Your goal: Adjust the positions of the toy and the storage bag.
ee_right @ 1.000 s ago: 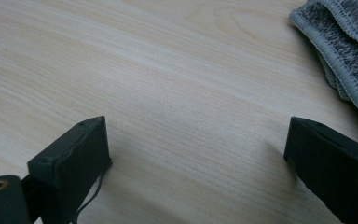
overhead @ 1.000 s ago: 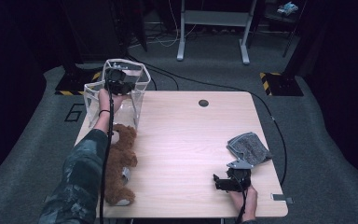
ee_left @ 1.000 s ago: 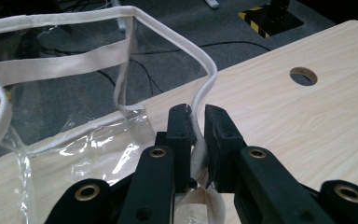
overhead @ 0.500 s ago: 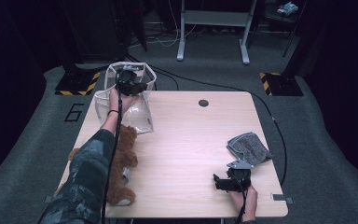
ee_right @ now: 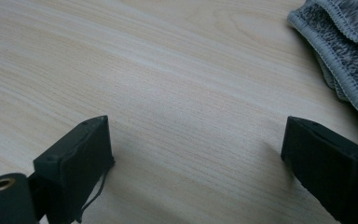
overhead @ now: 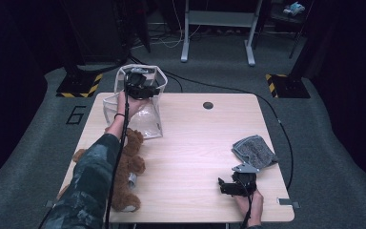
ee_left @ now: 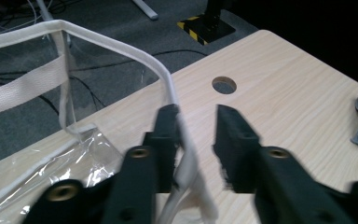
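Note:
A clear plastic bag [overhead: 145,117] with a white fabric rim [ee_left: 121,46] stands at the table's far left corner. My left gripper [overhead: 140,87] hovers at the bag's top edge. Its jaws have just been opening, and in the left gripper view the left gripper [ee_left: 196,116] shows a gap, with the white rim lying loose against the left jaw's inner face. A brown teddy bear [overhead: 131,162] lies on the table's left side, under the person's forearm. My right gripper [overhead: 225,186] rests near the front right edge, and in its own view the right gripper [ee_right: 196,149] stands wide open over bare wood.
A grey knitted cloth [overhead: 253,150] [ee_right: 349,37] lies just beyond the right gripper. The wooden table [overhead: 195,143] has a round cable hole [overhead: 208,105] [ee_left: 224,85] near its far edge. Cables and yellow-black marked stand feet [overhead: 78,86] sit on the floor behind.
The left hand has carried the bag's top to the right, and the bag now stands farther onto the table. The right gripper has stayed put.

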A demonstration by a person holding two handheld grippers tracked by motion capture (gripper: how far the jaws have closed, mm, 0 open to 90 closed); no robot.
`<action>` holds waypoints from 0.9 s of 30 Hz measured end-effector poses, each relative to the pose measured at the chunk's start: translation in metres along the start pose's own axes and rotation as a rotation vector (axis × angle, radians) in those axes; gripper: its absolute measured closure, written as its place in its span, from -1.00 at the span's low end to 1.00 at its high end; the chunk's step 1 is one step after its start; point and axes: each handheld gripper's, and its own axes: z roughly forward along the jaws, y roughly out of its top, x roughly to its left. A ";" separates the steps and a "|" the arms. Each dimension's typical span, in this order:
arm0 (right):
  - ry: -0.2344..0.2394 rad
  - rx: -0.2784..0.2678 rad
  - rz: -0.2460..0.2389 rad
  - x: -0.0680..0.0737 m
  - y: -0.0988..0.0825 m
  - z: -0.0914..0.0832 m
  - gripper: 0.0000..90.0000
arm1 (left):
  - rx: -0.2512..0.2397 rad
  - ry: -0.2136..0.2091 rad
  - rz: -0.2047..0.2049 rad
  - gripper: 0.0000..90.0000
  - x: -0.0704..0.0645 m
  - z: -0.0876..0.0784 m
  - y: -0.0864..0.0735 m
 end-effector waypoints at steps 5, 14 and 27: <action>-0.001 0.000 0.000 0.000 0.000 0.000 -0.82 | -0.053 0.024 -0.031 -0.11 0.004 -0.019 0.005; 0.006 0.005 -0.005 0.000 0.000 0.000 -0.82 | -0.050 0.251 -0.099 -0.34 0.038 -0.062 0.007; 0.005 0.005 -0.005 0.000 0.000 -0.001 -0.82 | 0.158 0.348 -0.225 -0.37 0.075 -0.079 -0.029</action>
